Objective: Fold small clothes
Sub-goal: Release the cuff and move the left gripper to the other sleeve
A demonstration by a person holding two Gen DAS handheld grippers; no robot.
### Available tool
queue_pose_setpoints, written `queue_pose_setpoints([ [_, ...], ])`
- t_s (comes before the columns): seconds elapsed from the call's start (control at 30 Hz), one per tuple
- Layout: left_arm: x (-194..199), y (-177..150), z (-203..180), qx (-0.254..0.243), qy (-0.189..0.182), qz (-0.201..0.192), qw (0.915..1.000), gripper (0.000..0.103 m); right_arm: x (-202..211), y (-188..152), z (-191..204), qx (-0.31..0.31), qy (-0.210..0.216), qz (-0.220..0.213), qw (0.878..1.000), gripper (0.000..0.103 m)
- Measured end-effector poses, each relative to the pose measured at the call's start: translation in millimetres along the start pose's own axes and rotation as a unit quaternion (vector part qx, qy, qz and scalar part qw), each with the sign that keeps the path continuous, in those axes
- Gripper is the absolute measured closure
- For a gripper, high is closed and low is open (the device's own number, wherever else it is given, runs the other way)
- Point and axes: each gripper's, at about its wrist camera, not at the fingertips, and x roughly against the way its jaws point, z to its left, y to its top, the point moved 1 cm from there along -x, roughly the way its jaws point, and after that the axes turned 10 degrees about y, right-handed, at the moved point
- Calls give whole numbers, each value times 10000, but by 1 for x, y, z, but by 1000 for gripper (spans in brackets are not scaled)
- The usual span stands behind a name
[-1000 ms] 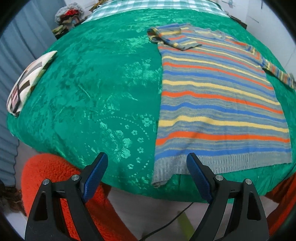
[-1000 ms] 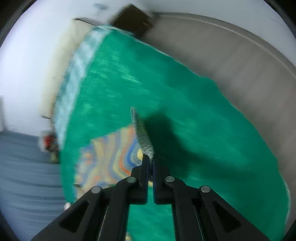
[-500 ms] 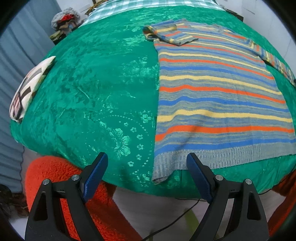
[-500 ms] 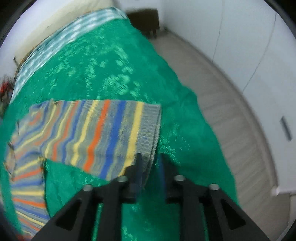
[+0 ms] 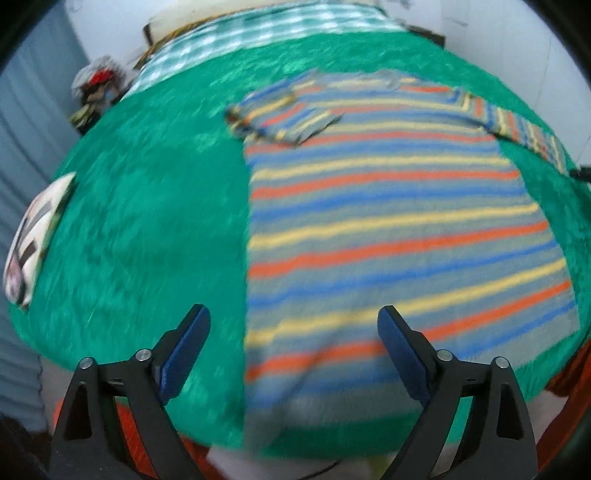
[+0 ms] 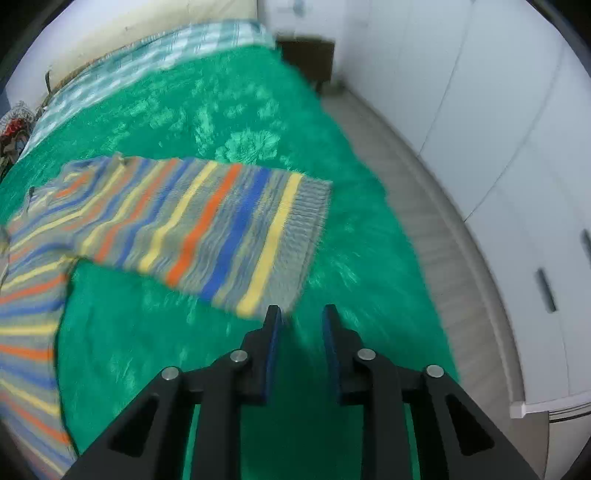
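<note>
A striped knit sweater (image 5: 388, 229) in grey, orange, blue and yellow lies flat on the green bedspread (image 5: 147, 206). Its left sleeve (image 5: 280, 118) is folded in over the chest. Its right sleeve (image 6: 207, 232) lies spread out to the side. My left gripper (image 5: 293, 332) is open and empty, over the sweater's hem near the bed's front edge. My right gripper (image 6: 301, 314) is open and empty, just in front of the right sleeve's grey cuff (image 6: 306, 229).
A patterned cushion (image 5: 33, 240) lies at the bed's left edge. A checked cloth (image 5: 258, 29) covers the head of the bed. Clutter (image 5: 96, 92) sits at the far left. White cupboard doors (image 6: 498, 147) and bare floor (image 6: 443, 221) run along the bed's right side.
My right gripper has opened and let go of the sleeve cuff, which now lies flat on the bedspread. My left gripper has moved forward over the sweater's hem.
</note>
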Motion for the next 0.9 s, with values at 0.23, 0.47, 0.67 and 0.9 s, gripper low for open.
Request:
queue_pose_setpoints([
  [0.23, -67, 63, -28, -22, -290, -454, 9985, 9, 78, -92, 73, 284, 180, -578, 9978, 52],
  [0.47, -105, 48, -24, 535, -509, -690, 9949, 2, 83, -161, 141, 59, 183, -291, 9994, 49],
  [0.67, -103, 43, -29, 446, -408, -810, 9949, 1, 91, -169, 194, 318, 12, -179, 9993, 46],
  [0.9, -105, 45, -29, 402, -377, -761, 9956, 0, 61, -168, 229, -28, -178, 317, 9993, 46],
])
